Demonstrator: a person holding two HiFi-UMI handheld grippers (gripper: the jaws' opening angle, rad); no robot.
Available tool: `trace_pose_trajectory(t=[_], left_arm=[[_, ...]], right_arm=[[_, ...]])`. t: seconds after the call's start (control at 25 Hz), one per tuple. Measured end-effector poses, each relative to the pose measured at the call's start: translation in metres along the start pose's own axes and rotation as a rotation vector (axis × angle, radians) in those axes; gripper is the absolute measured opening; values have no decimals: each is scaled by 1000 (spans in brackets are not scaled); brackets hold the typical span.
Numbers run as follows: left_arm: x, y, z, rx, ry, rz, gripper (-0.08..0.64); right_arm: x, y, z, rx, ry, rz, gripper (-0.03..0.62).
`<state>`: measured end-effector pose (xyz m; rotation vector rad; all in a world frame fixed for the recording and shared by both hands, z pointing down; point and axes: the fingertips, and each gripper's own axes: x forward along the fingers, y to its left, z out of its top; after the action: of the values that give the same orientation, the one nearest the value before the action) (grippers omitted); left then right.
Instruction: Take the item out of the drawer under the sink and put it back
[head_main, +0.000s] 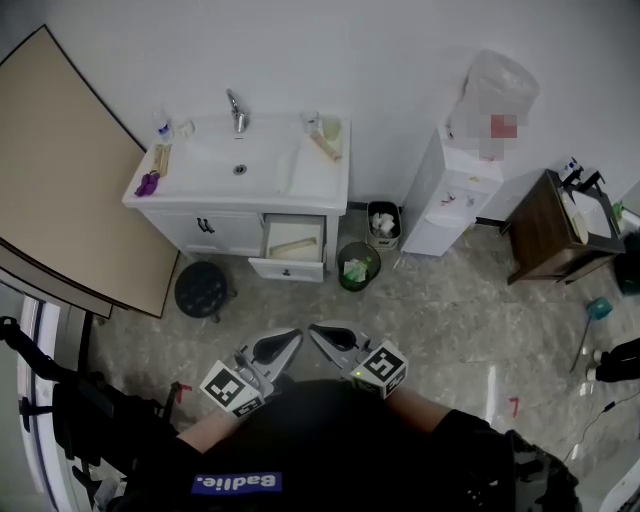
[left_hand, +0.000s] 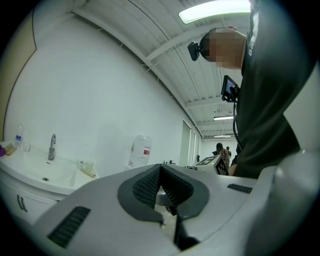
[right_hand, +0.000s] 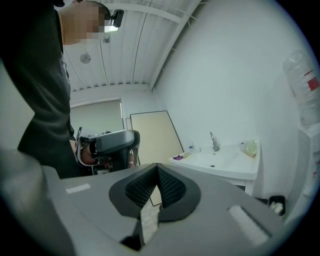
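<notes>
The white vanity with the sink (head_main: 240, 165) stands against the far wall. Its right-hand drawer (head_main: 288, 269) is pulled open, and a flat beige item (head_main: 293, 246) lies inside. My left gripper (head_main: 297, 335) and right gripper (head_main: 313, 329) are held close to my body, tips nearly together, well short of the drawer. Both are shut and hold nothing. In the left gripper view the left gripper (left_hand: 160, 169) has its pads meeting, with the sink (left_hand: 40, 172) far off to the left. In the right gripper view the right gripper (right_hand: 157, 168) is likewise shut, with the sink (right_hand: 220, 160) to the right.
A black round stool (head_main: 202, 290) stands in front of the vanity. A dark bin with green waste (head_main: 358, 267) and a second bin (head_main: 384, 223) stand right of the drawer. A water dispenser (head_main: 450, 190), a brown cabinet (head_main: 555, 225) and a large beige panel (head_main: 70, 170) flank the area.
</notes>
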<state>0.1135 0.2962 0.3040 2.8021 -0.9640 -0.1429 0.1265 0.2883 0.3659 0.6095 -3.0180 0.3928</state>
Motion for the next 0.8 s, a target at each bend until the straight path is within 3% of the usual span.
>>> trace_pose_trajectory(t=[0.2,0.32,0.6,0.8], left_arm=[[15,26,-1,35,-2,-54,-3],[25,50,-8,1,21,-117,-3],[49,144,11,32,19,-236,-3],[54,210,16,-12,26,-274,-3]], right_arm=[[18,-29,-3,8,23,-24,-5],[36,-51,-2,13,28,-59,-5],[96,-119,12,42,40,-197,-5],[145,-156,19,69,52,-258,-5]])
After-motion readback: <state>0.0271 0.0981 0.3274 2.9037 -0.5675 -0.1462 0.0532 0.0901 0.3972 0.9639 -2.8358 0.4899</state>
